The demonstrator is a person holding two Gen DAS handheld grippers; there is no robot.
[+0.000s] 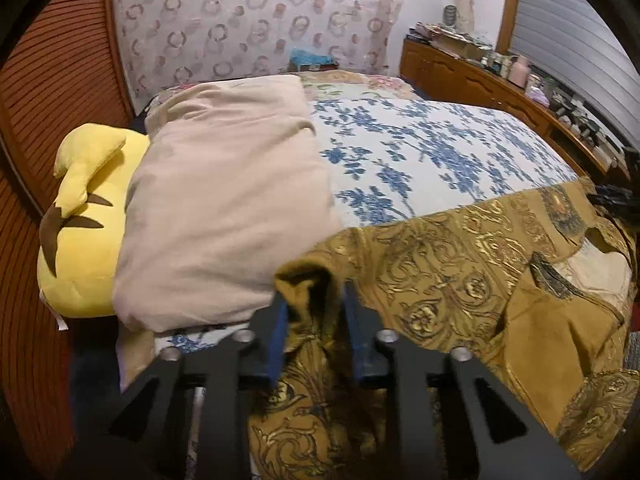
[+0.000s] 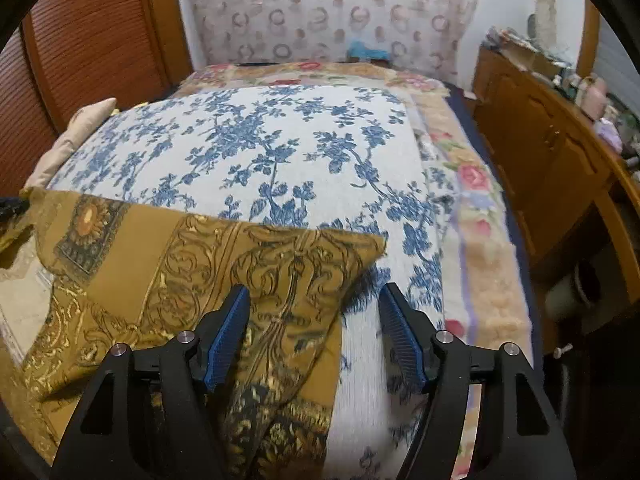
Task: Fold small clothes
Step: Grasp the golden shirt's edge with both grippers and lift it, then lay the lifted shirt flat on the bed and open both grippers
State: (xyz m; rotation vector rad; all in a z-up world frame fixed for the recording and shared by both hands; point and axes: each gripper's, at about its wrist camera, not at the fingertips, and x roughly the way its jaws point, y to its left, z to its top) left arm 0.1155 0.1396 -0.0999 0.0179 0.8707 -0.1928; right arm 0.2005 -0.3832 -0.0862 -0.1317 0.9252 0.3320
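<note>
- One garment on my bench today: a mustard-gold cloth with ornate scroll and baroque print point(image 1: 460, 276), lying across the near end of a bed covered by one white spread with blue floral print point(image 1: 420, 148).
- Two grippers, each with black arms and blue ribbed pads. My left gripper point(image 1: 316, 312) has its jaws drawn narrow, pinching a bunched-up corner of the gold cloth; the fabric rises in a fold between the pads.
- My right gripper point(image 2: 314, 320) stands with jaws wide. The left pad rests over the right-hand corner of the gold cloth point(image 2: 248, 264); the right pad is over the blue-flowered spread point(image 2: 280, 148), clear of the cloth. Nothing is pinched.
- Left wrist view only: one yellow plush toy with brown stripes point(image 1: 80, 240) at the bed's left edge, partly under one beige pillow-like cushion point(image 1: 224, 200).
- Right wrist view shows only a sliver of that beige cushion point(image 2: 76, 136); the plush cannot be seen.
- Right wrist view only: a peach fleece blanket with pink roses point(image 2: 476, 216) along the spread's right side.
- Both views: one wooden sideboard point(image 1: 480, 76), top crowded with small items too blurred to count; one ring-patterned curtain point(image 1: 256, 16) behind the bed.
</note>
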